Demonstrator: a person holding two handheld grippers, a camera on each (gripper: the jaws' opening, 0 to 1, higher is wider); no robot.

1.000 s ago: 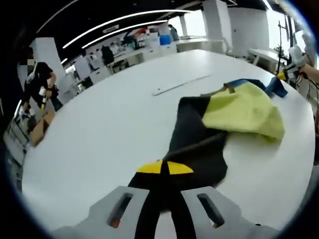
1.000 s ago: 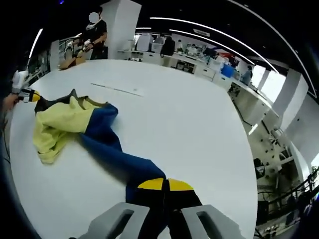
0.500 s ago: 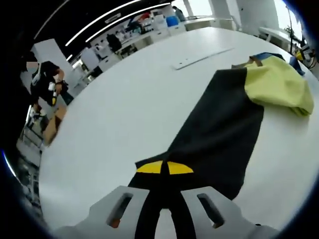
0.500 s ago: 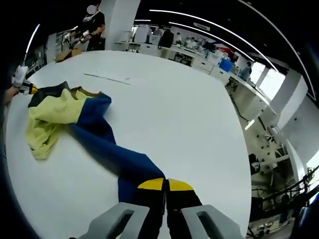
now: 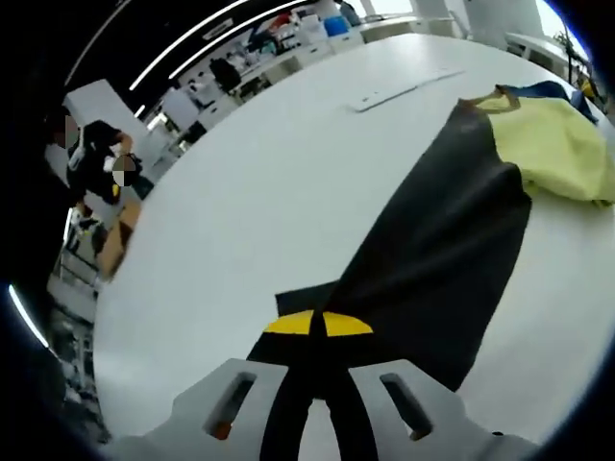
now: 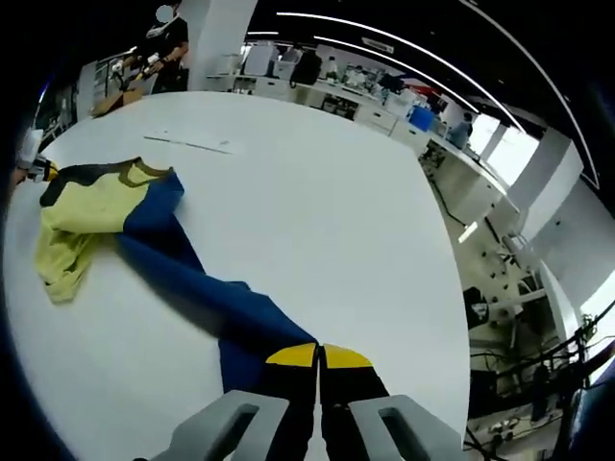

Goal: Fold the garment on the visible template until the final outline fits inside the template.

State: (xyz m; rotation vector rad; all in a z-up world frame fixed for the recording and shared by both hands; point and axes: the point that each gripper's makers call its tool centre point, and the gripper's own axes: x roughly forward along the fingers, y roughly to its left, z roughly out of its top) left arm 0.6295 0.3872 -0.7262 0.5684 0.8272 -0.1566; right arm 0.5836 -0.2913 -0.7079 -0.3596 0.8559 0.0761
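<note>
Garment (image 5: 452,250) stretched flat across the white table (image 5: 269,202), left gripper (image 5: 318,325) pinching its black sleeve, right gripper (image 6: 318,355) clamped on the blue sleeve (image 6: 226,307), bare tabletop all round.

grey tongs (image 5: 318,325), yellow-tipped black jaws

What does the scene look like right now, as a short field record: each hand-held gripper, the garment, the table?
left hand-held gripper: shut on the black sleeve
right hand-held gripper: shut on the blue sleeve
garment: yellow body bunched, sleeves drawn out to opposite sides
garment state: not yet folded
table: white, a thin white strip lying beyond the garment
background: a person standing past the table edge
</note>
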